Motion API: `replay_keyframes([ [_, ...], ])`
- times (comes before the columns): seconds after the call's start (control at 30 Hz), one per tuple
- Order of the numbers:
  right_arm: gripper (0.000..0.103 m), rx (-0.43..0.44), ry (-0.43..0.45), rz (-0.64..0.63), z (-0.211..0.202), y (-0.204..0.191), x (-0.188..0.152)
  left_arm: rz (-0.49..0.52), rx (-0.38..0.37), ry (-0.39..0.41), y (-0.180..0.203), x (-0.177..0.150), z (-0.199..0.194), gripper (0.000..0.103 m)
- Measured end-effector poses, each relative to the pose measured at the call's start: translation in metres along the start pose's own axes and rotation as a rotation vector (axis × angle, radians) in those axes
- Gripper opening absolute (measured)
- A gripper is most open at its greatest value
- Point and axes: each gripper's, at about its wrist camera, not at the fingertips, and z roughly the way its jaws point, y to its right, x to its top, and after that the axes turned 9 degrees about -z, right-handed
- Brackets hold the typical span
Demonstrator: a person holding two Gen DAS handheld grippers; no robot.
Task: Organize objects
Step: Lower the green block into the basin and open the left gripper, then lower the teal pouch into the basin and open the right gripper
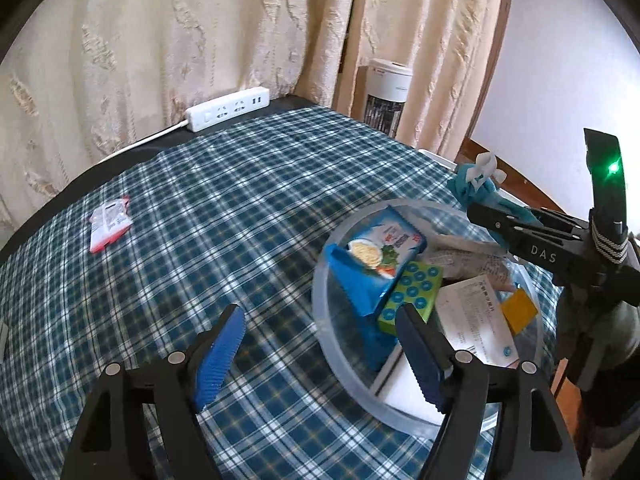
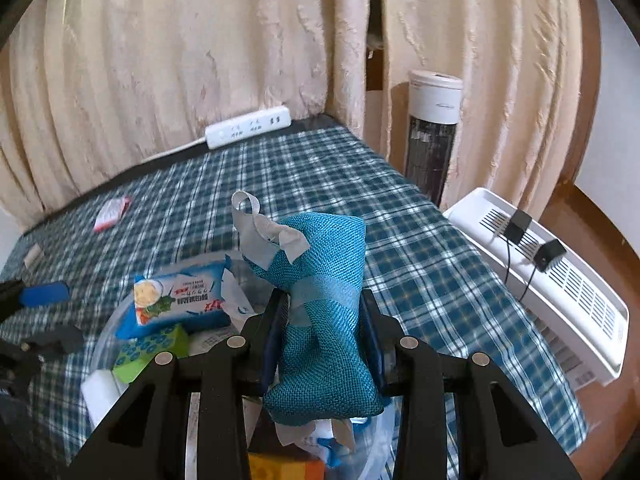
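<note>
Teal woven pouch (image 2: 320, 320) clamped between the pads of the right tool (image 2: 324, 344), grip across its waist, taped end with a grey loop sticking up. From the left wrist view the same pouch (image 1: 478, 190) hangs above the far rim of the clear plastic basin (image 1: 340, 360), not touching the contents.

Basin sits on the plaid bench (image 1: 200, 220) and already holds a blue noodle packet (image 1: 380, 256), a green dotted box (image 1: 414, 292), a white printed leaflet (image 1: 476, 320), an orange-yellow block (image 1: 518, 310) and some crumpled wrappers. Packet leans on the green box, tilted.

Left tool (image 1: 320, 356) wide open, holding nothing, low over the bench, its right-hand pad overlapping the basin's near rim in the picture.

Red-and-white sachet (image 1: 109, 226) lies alone on the cloth, well apart from the basin, toward the far left. White power strip (image 1: 228, 108) at the back edge by the curtain; white slatted appliance (image 2: 552, 280) just off the bench's right side.

Step in hand, as I judge it: dropping the pouch into the basin, collecting loose items. Mostly done; the sachet looks like the only stray left.

Next move calls for lowering the pouch over a free gap in the basin, then opening the pads. Pouch is soft and floppy, may slump onto the rim. Left tool is nearer the sachet for a pickup; flat thin packet, needs an edge pinch.
</note>
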Motion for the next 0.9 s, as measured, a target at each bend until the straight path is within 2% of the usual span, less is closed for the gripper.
replay_keyframes([
  [0.1, 0.04, 0.009, -0.009, -0.06, 0.003, -0.009, 0.002, -0.017, 0.005, -0.004, -0.006, 0.0, 0.0, 0.081],
  [0.17, 0.051, 0.013, -0.018, -0.097, 0.006, -0.018, 0.002, -0.03, 0.004, -0.008, -0.01, 0.001, 0.0, 0.081],
  [0.23, 0.053, 0.031, -0.026, -0.112, 0.007, -0.022, 0.002, -0.037, 0.004, -0.01, -0.013, 0.001, 0.0, 0.081],
  [0.4, 0.054, 0.048, -0.032, -0.134, 0.008, -0.031, 0.003, -0.049, 0.006, -0.006, -0.02, 0.001, -0.003, 0.081],
  [0.67, 0.056, 0.089, -0.016, -0.075, 0.004, -0.028, 0.012, -0.077, 0.013, -0.002, -0.032, 0.0, -0.008, 0.081],
  [0.8, 0.056, 0.1, -0.037, -0.09, 0.013, -0.033, 0.01, -0.092, 0.021, 0.0, -0.039, -0.001, -0.01, 0.081],
  [0.9, 0.055, 0.147, -0.08, -0.079, 0.024, -0.037, 0.007, -0.108, 0.031, -0.004, -0.045, -0.002, -0.011, 0.081],
])
